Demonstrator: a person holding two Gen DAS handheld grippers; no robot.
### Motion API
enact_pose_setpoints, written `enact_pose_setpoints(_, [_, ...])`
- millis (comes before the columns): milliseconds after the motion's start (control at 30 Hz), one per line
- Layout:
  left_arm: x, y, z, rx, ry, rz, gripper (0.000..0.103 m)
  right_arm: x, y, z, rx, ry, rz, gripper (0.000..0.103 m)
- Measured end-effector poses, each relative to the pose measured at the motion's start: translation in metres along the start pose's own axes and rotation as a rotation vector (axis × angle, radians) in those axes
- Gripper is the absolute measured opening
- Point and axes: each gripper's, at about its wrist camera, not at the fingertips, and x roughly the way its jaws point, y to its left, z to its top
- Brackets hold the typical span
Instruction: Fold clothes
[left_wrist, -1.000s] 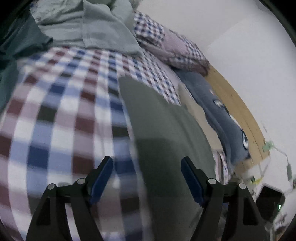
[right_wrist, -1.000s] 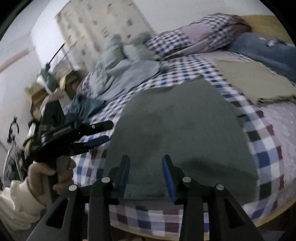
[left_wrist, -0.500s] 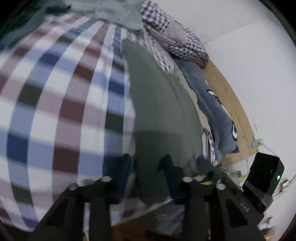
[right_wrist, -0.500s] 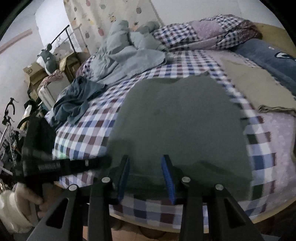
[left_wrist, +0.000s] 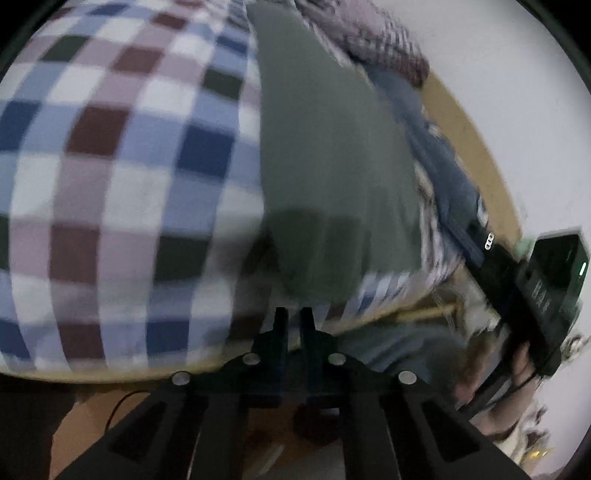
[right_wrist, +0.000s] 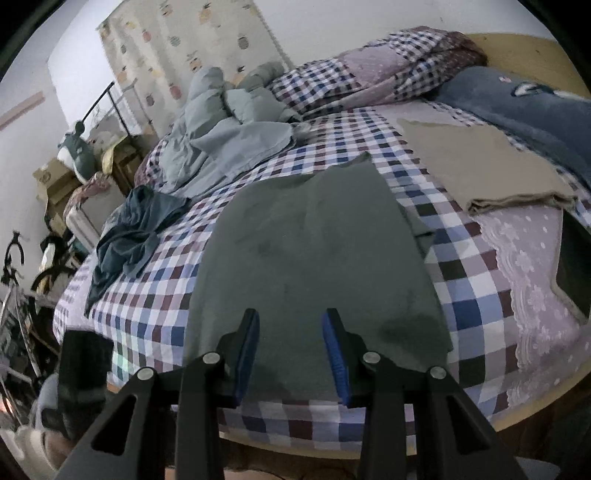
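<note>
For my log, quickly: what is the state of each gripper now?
Left gripper: closed, nothing visibly held.
Right gripper: open, above the green garment.

Black right gripper (right_wrist: 290, 334), blue finger pads (right_wrist: 334, 354), silver screws (right_wrist: 371, 357)

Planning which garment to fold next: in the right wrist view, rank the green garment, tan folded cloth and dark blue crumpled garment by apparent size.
1. green garment, though nearest the camera
2. tan folded cloth
3. dark blue crumpled garment, close to the tan cloth, so that order is unsure
</note>
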Motion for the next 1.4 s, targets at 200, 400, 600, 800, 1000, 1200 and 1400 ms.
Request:
enact_pose_setpoints(200, [-0.021, 0.0, -0.007, -0.013, -0.084, 0.003, 0.006, -0.004, -0.013, -0.001, 0.052, -0.023, 0.022, 0.04])
enact_pose_setpoints(400, [-0.05, 0.007, 0.005, -0.006, -0.25, 0.003, 0.029, -0.009, 0.006, -0.002, -0.036, -0.028, 0.078, 0.04])
enact_pose_setpoints(600, [-0.036, 0.007, 0.021, 0.001, -0.292, -0.019, 0.031, -0.002, 0.03, -0.013, -0.137, 0.001, 0.088, 0.04])
enact_pose_setpoints(800, [-0.009, 0.01, 0.023, 0.011, -0.167, -0.051, 0.031, 0.0, 0.029, -0.016, -0.127, -0.001, 0.076, 0.04])
enact_pose_setpoints(1000, [0.008, -0.003, 0.012, 0.07, -0.059, -0.054, 0.028, -0.006, 0.01, -0.01, -0.046, -0.036, 0.064, 0.04])
enact_pose_setpoints(1200, [-0.02, 0.011, 0.007, 0.002, -0.144, -0.025, 0.028, -0.011, -0.007, -0.006, 0.025, -0.059, 0.06, 0.043])
enact_pose_setpoints(1400, [-0.037, 0.017, 0.012, -0.035, -0.236, -0.005, 0.032, -0.011, -0.007, -0.006, 0.027, -0.06, 0.068, 0.044])
